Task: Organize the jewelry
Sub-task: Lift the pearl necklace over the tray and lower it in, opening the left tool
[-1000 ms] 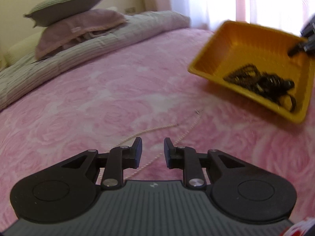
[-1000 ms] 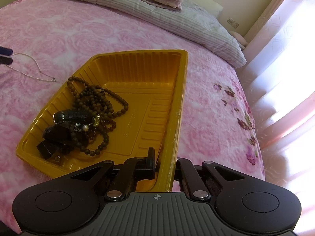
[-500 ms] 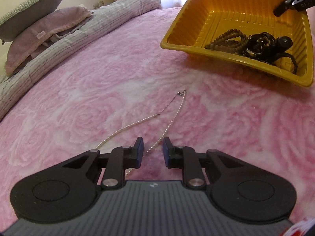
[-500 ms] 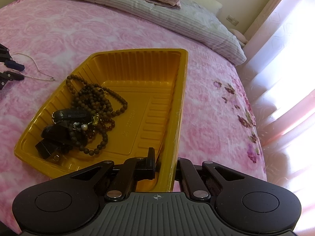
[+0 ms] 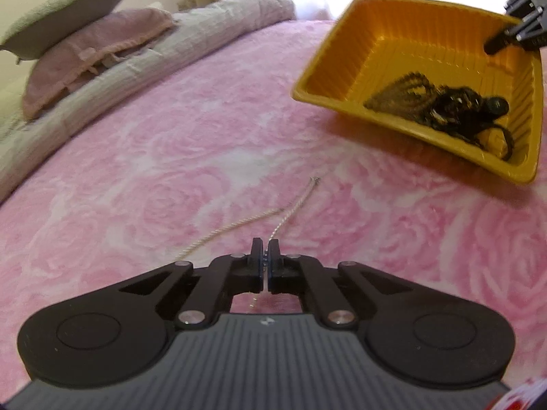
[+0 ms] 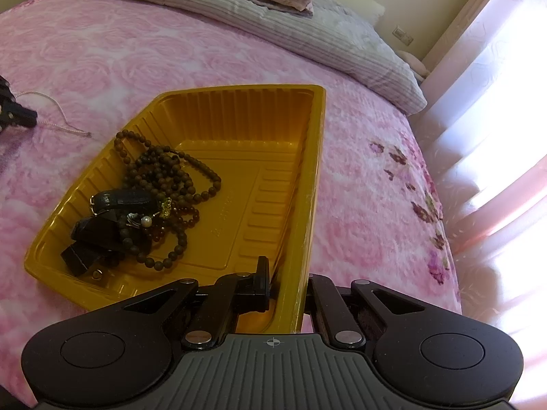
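My left gripper [image 5: 265, 251] has just been closing and now pinches the thin chain [image 5: 293, 207] at lower centre, on the pink bedspread [image 5: 171, 157]. My right gripper [image 6: 287, 275] clamps the yellow tray [image 6: 309, 184] wall; beads [image 6: 164, 177] sit inside.

- The bed [image 5: 177, 157] carries everything; a pink bedspread with a rose pattern covers it.
- A yellow plastic tray [image 6: 307, 184] rests on the bedspread, one side raised off it; dark bead strings and black pieces lie heaped in it.
- A thin pale necklace [image 5: 239, 227] lies on the pink cover, near the tray but apart from it.
- A striped grey quilt [image 6: 273, 30] lies folded along the head of the bed.
- Two pillows [image 5: 89, 51] are stacked on the quilt, mauve below, grey-green above.
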The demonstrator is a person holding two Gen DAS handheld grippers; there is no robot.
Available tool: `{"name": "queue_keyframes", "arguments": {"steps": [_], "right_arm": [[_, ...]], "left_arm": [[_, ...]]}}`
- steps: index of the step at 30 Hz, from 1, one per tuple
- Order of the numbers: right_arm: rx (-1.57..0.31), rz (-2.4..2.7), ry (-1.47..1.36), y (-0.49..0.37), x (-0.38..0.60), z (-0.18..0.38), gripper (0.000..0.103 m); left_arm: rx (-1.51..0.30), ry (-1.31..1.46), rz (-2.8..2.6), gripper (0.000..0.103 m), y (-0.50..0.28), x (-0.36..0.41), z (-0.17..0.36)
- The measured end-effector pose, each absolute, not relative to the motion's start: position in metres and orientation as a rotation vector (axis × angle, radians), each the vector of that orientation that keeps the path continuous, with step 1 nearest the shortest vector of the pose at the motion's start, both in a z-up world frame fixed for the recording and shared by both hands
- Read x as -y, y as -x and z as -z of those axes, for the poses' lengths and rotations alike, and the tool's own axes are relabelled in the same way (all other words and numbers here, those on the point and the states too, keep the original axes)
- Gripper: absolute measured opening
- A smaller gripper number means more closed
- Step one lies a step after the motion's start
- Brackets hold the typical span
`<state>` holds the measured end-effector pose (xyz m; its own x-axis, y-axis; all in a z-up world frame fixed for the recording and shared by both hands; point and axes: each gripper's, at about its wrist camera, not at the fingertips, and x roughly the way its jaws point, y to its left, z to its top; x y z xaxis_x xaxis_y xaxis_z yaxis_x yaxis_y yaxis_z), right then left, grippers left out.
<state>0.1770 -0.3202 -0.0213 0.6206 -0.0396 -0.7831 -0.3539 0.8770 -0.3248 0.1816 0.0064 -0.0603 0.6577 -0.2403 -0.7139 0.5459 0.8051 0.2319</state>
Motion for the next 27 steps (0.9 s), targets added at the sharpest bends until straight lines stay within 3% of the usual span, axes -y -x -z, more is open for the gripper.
{"name": "queue_keyframes", "arguments": {"steps": [13,27], "right_arm": [[-0.885,-0.191,0.497,-0.175,0.317,0.018,0.005],[-0.883,-0.195,0.502,-0.175,0.316,0.017,0.005]], "left_arm": [[-0.663,-0.311,0.307,0.001,-0.188,-0.037,-0.015],[-0.628,-0.227,0.371,0.001,-0.189,-0.026,-0.056]]}}
